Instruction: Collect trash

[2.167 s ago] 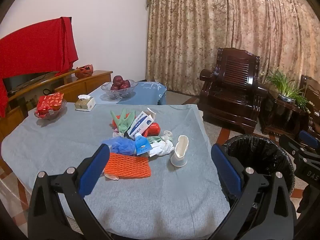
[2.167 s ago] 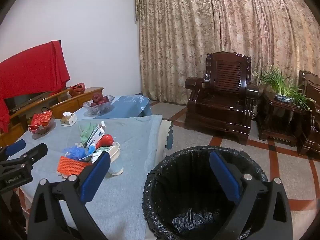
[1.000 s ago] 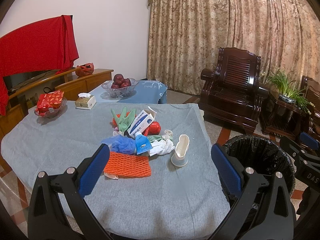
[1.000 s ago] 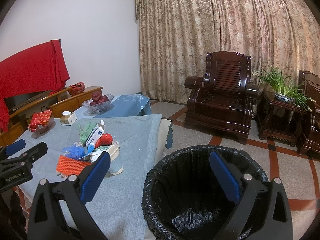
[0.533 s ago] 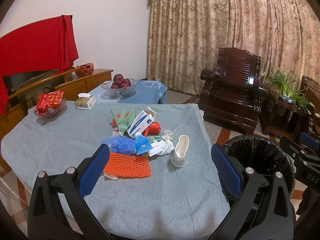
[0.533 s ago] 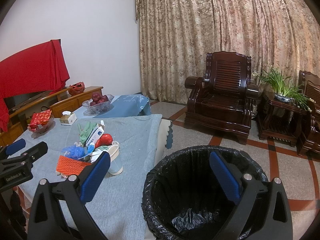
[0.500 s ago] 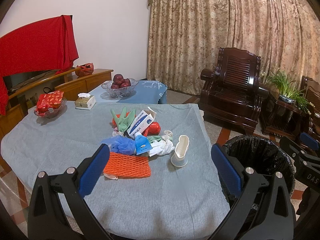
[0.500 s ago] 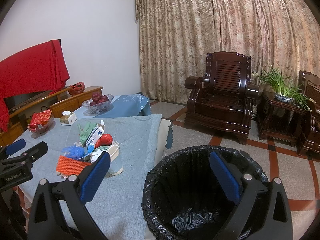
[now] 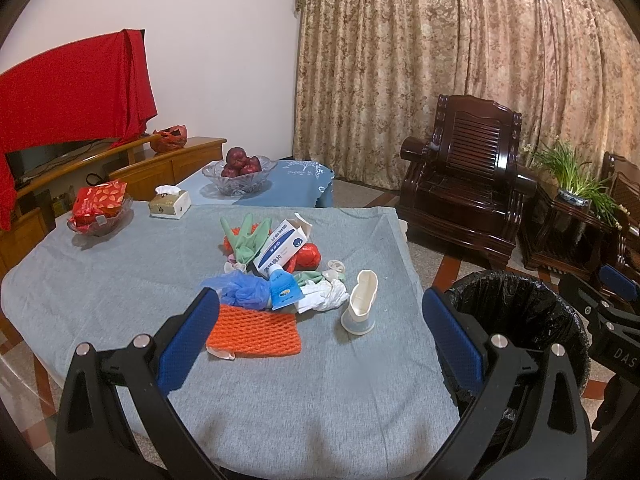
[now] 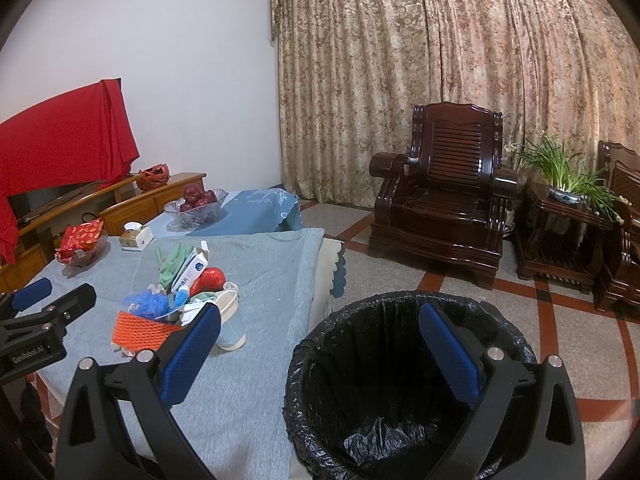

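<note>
Pre-grasp stage, nothing collected yet: left tool (image 9: 320, 320) and right tool (image 10: 320, 340) both gape wide and empty, trash pile (image 9: 276, 268) sits mid-counter (image 9: 120, 280) at 12 o'clock, bin (image 10: 400, 360) at 3 o'clock; next move likely needs left tool closing on orange mesh (image 9: 254, 330).

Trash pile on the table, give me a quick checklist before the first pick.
1. Left gripper jaws open and empty: ok.
2. Right gripper jaws open and empty: ok.
3. Trash bin lined, open, room inside: ok.
4. Orange mesh nearest, lying flat, top uncovered: ok.
5. White cup upright beside the pile, apart from the mesh: ok.
6. Anything hidden under the pile: cannot tell.
</note>
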Demonstrator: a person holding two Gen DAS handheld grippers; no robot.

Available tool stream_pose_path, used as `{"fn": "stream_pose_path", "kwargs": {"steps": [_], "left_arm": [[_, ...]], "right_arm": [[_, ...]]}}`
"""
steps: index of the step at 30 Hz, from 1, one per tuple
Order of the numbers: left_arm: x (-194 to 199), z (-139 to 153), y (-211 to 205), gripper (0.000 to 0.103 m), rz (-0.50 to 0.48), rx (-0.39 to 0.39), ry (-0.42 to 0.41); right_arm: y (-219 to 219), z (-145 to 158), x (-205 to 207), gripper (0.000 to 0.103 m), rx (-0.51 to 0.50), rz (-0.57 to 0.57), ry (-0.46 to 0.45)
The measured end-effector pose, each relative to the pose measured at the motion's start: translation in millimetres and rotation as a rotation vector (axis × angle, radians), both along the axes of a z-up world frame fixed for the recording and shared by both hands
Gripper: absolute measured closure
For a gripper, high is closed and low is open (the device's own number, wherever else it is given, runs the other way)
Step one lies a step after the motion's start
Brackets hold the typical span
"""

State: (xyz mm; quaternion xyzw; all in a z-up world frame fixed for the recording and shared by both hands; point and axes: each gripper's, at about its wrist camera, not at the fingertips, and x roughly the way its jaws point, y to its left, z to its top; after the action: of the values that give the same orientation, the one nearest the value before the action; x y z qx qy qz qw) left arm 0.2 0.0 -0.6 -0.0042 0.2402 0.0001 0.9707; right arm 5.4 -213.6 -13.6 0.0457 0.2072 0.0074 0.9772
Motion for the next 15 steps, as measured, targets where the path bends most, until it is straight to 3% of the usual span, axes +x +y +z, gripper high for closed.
{"fn": "stream_pose_path", "kwargs": {"steps": [15], "left_arm": [[-0.8, 0.8, -0.3, 0.005, 0.001, -0.001, 0.002]], "right_arm": [[0.5, -1.5, 1.5, 0.006, -0.001, 0.001, 0.003]]}}
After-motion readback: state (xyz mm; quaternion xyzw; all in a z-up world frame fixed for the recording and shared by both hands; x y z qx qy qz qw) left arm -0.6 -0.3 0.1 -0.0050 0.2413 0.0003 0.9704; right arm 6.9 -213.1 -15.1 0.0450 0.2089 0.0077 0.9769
